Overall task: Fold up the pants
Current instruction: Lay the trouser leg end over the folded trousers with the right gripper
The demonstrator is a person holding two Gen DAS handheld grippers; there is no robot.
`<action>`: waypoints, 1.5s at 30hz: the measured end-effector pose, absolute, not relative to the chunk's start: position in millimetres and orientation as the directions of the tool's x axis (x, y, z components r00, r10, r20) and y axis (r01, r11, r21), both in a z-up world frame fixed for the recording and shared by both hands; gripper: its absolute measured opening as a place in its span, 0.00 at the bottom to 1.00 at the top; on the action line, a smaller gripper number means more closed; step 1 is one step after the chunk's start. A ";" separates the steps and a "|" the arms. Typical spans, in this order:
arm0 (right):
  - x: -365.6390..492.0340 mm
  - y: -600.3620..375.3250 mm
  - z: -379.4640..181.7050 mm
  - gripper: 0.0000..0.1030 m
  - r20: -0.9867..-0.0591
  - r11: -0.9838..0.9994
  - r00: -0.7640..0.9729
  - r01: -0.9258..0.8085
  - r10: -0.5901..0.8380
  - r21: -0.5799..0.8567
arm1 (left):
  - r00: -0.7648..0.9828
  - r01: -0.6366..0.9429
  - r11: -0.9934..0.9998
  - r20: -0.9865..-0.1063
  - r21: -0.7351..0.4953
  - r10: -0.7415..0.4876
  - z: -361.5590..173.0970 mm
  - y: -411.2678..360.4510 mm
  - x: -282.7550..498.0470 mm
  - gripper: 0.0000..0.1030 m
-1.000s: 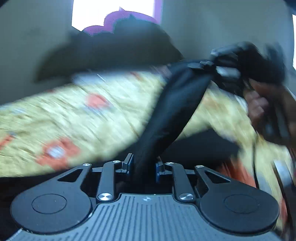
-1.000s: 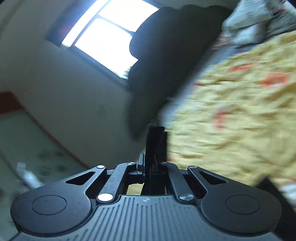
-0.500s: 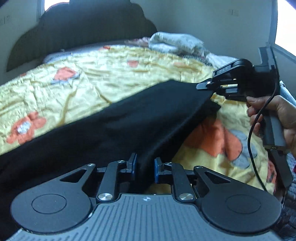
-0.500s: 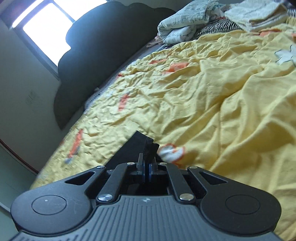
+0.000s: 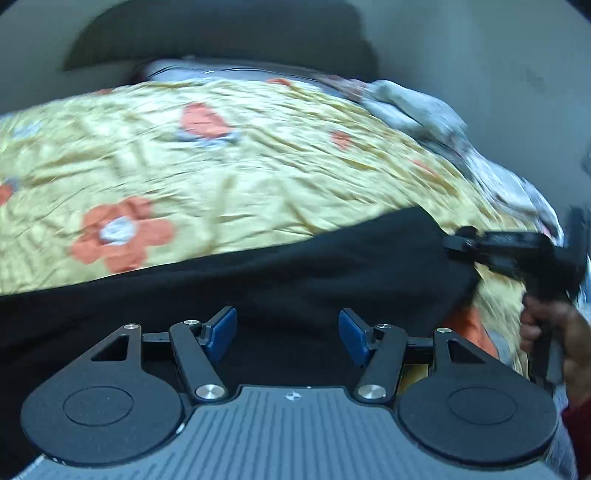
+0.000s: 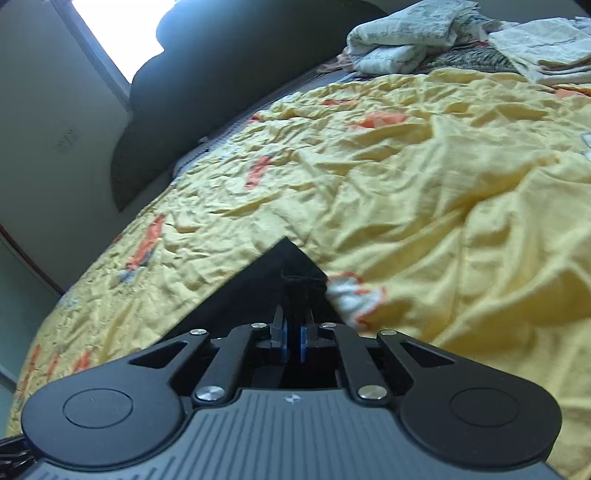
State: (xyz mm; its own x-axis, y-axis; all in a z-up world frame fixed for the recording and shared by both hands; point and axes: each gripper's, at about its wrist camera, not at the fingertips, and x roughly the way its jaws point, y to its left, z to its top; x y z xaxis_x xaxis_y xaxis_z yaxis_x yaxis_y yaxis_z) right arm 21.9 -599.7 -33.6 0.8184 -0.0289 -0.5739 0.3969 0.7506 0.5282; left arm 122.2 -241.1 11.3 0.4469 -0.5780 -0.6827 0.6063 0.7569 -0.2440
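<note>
The black pants lie spread flat on the yellow flowered bedspread. My left gripper is open just above the near edge of the pants, its blue pads wide apart with nothing between them. My right gripper is shut on a corner of the pants, low against the bedspread. In the left wrist view the right gripper shows at the far right corner of the pants, held by a hand.
A dark headboard stands at the head of the bed against the wall. Folded pale linens are piled at the far side of the bed and show in the left wrist view. A bright window is behind the headboard.
The pants came down from mid-air and now lie flat on the bed. My left gripper has opened and let go of the fabric. My right gripper still holds its corner.
</note>
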 end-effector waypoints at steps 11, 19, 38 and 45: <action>22.1 -594.7 35.2 0.05 -0.372 0.835 0.925 0.265 -0.079 0.482 | 0.611 0.530 0.833 -0.610 -0.158 -0.504 26.0 -225.2 118.7 0.69; 19.0 -614.4 -42.4 0.13 -0.588 0.707 0.804 0.466 -0.087 0.532 | 0.531 0.521 0.834 -0.696 -0.181 -0.483 0.2 -229.7 127.1 0.69; -22.3 -596.0 -21.9 0.62 -0.478 0.641 0.878 0.365 0.003 0.675 | 0.518 0.646 0.758 -0.680 -0.086 -0.519 -6.0 -265.4 87.0 0.72; -38.7 -575.2 -48.0 0.62 -0.530 0.566 0.830 0.356 0.174 0.743 | 0.480 0.645 0.753 -0.698 -0.130 -0.532 -14.0 -272.0 88.7 0.72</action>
